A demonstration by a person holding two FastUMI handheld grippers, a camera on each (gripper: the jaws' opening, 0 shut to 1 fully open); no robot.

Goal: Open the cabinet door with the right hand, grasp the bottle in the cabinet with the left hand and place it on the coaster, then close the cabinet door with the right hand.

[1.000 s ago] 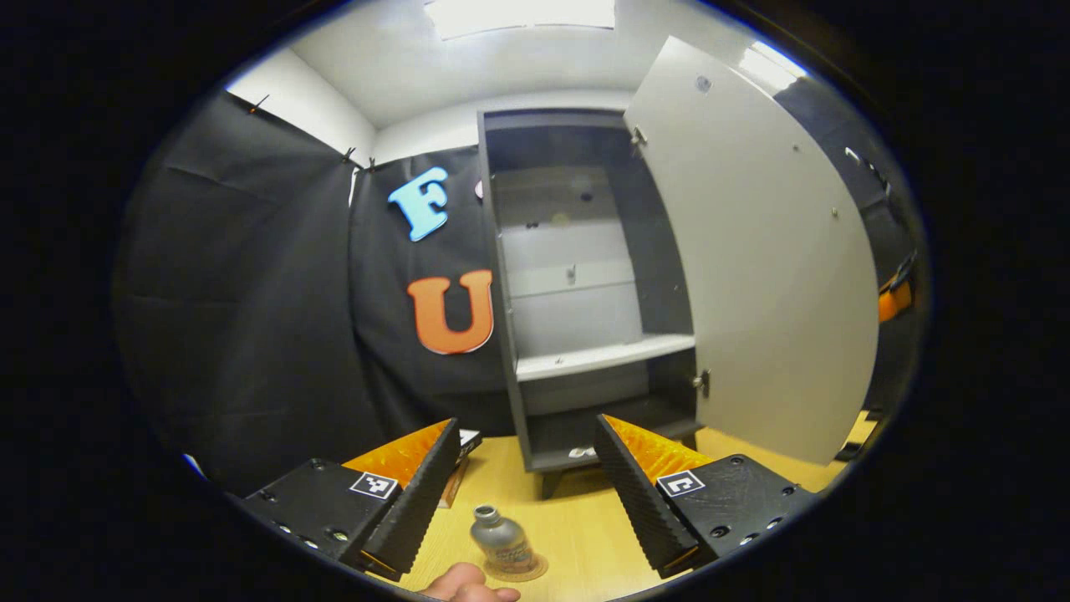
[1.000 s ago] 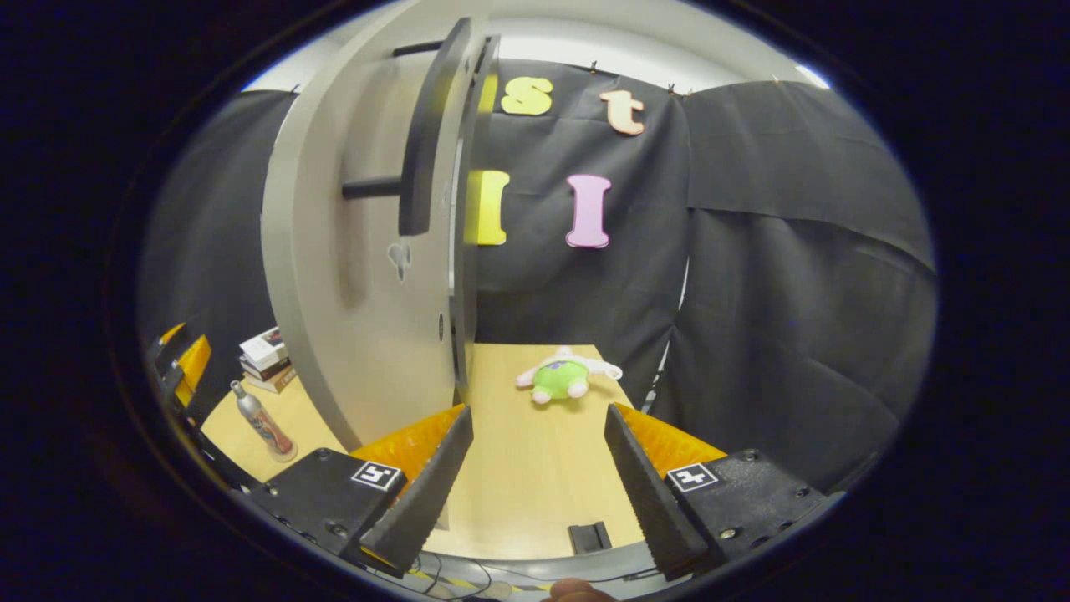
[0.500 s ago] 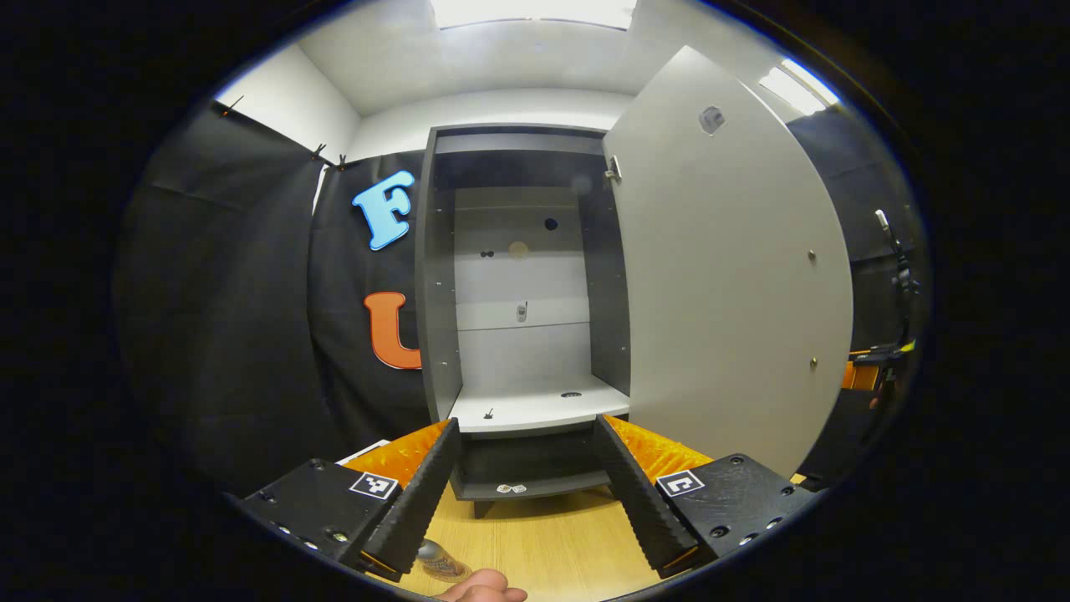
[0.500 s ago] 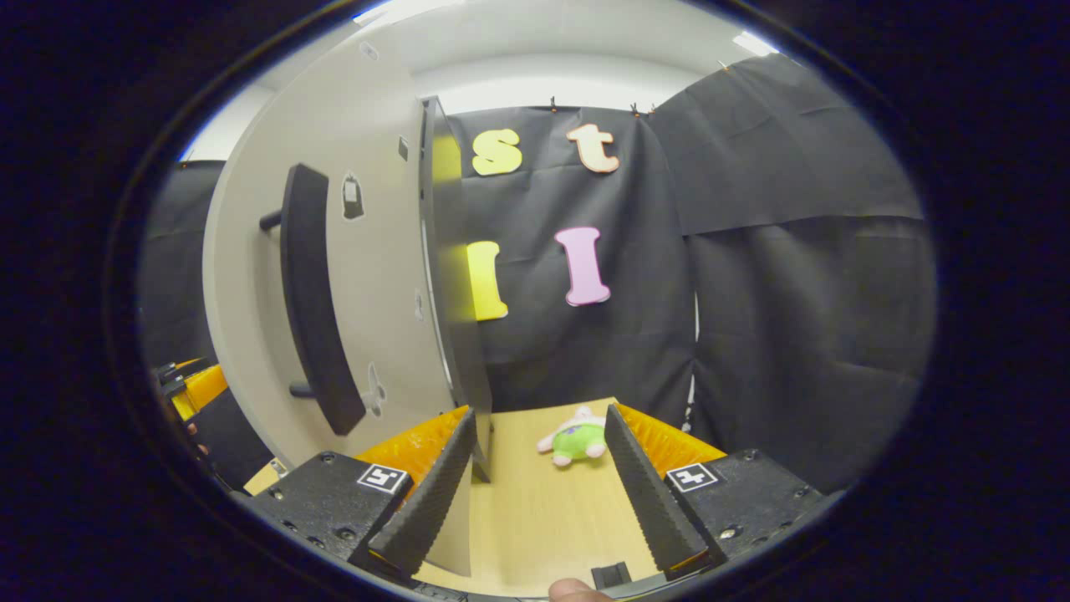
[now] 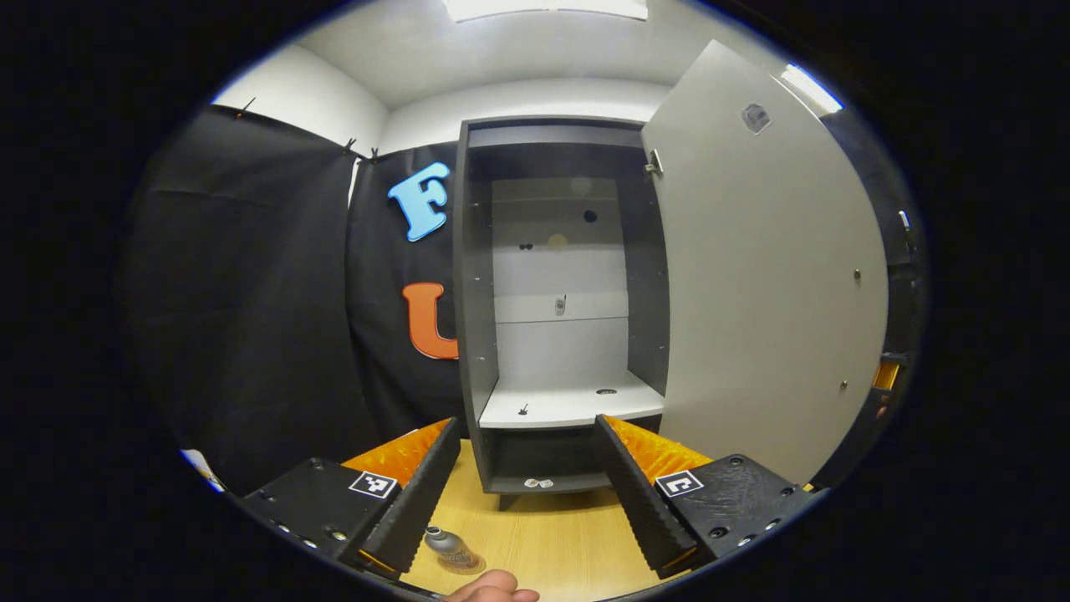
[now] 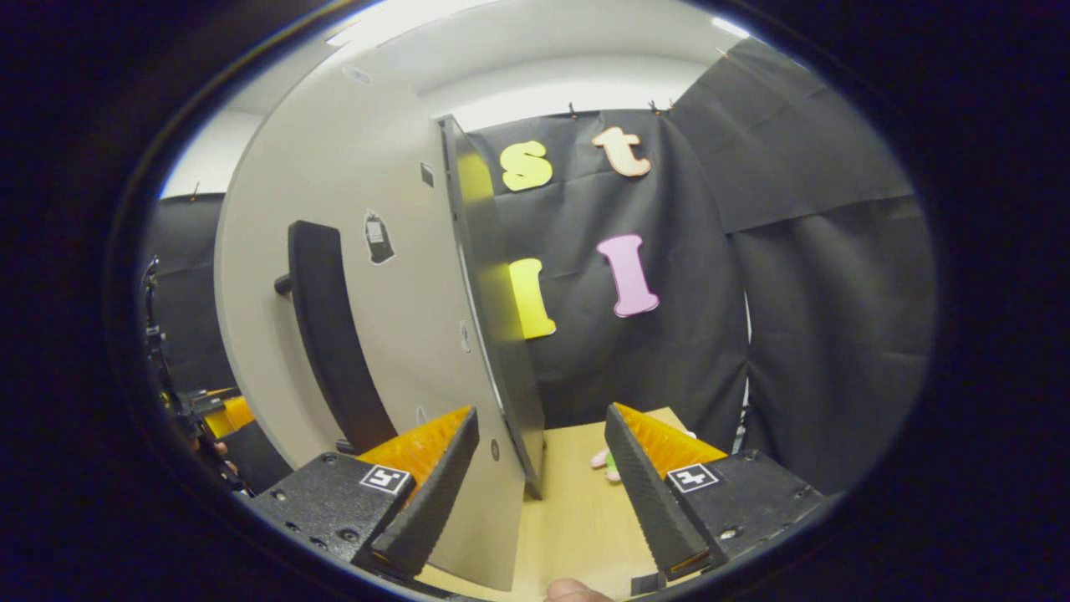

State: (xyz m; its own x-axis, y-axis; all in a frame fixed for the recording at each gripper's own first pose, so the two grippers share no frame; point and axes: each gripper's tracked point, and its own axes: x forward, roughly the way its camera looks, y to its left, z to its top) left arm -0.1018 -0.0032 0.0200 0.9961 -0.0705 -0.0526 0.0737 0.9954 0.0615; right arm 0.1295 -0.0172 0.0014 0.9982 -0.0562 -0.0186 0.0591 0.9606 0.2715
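Hovering over the worktop [image 5: 552, 543], the left gripper [image 5: 527, 493] has its fingers spread wide with nothing between them, and it faces the open cabinet [image 5: 556, 284]. Low in the left gripper view, just beside the gripper's left finger [image 5: 410, 510], the bottle [image 5: 447, 545] stands upright on the coaster [image 5: 461, 564], clear of the cabinet and in front of it. A fingertip of the holding hand [image 5: 493, 592] shows at the bottom edge, close to the coaster. Beyond the fingers, the cabinet's pale shelf [image 5: 568, 408] lies bare apart from small fittings, with a dark lower compartment beneath it. The door [image 5: 761, 276] is swung out to the right of the opening, hung on hinges at its left edge. In the right gripper view, the right gripper [image 6: 539, 493] is likewise spread wide and holds nothing; the door's [image 6: 376, 276] free edge runs down between its fingers, touching neither as far as can be told. The dark bar handle [image 6: 330, 343] stands off the door's outer face, above the gripper's left finger [image 6: 430, 502]. Part of a plush toy [image 6: 603, 461] peeks out on the worktop behind the right finger [image 6: 652, 502].
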